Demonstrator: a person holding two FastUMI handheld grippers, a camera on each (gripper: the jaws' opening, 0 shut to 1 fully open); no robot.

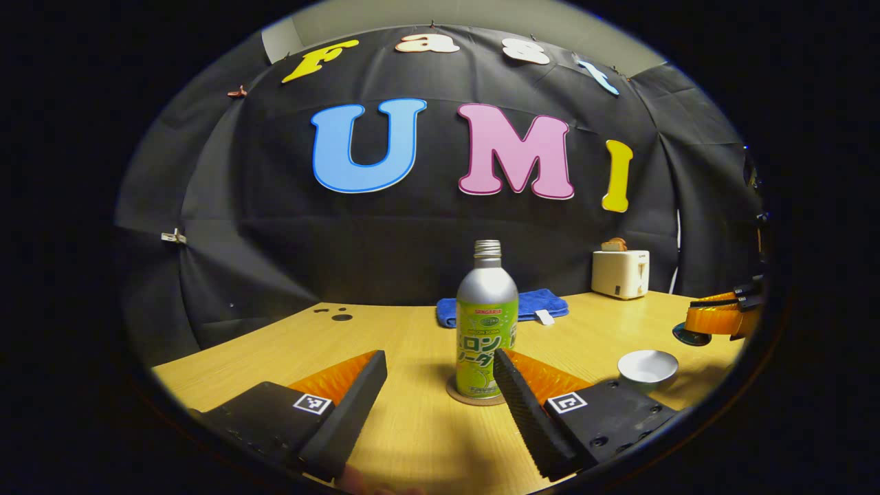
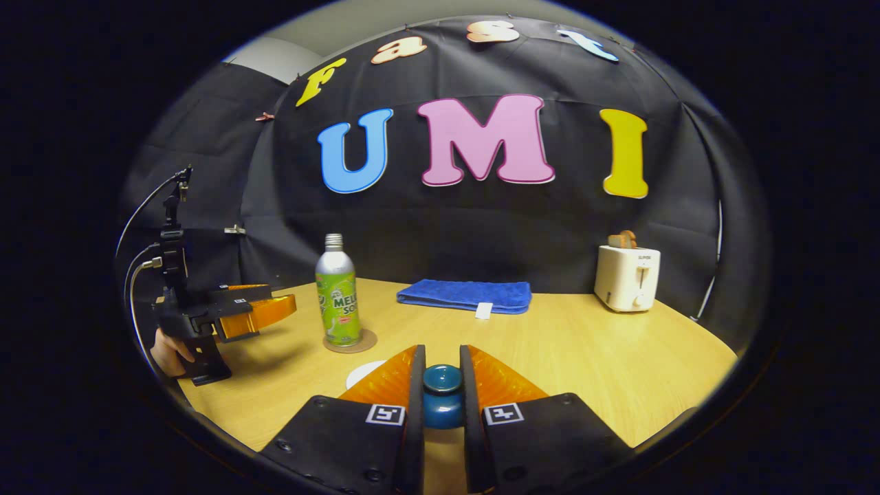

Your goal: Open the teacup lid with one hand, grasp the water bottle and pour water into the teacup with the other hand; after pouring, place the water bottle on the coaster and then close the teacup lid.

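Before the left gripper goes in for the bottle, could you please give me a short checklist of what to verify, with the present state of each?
1. Lid off the teacup: ok, the cup stands open on the table.
2. Lid held securely: ok, the right gripper has both fingers pressed on its knob.
3. Left gripper open wide enough: ok, its fingers stand apart, wider than the water bottle.
4. Bottle aligned: ok, it stands upright on the coaster, ahead between the fingers.
5. Bottle uncapped: ok, the threaded neck shows bare.
6. Water level in the bottle: cannot tell, the body is opaque.
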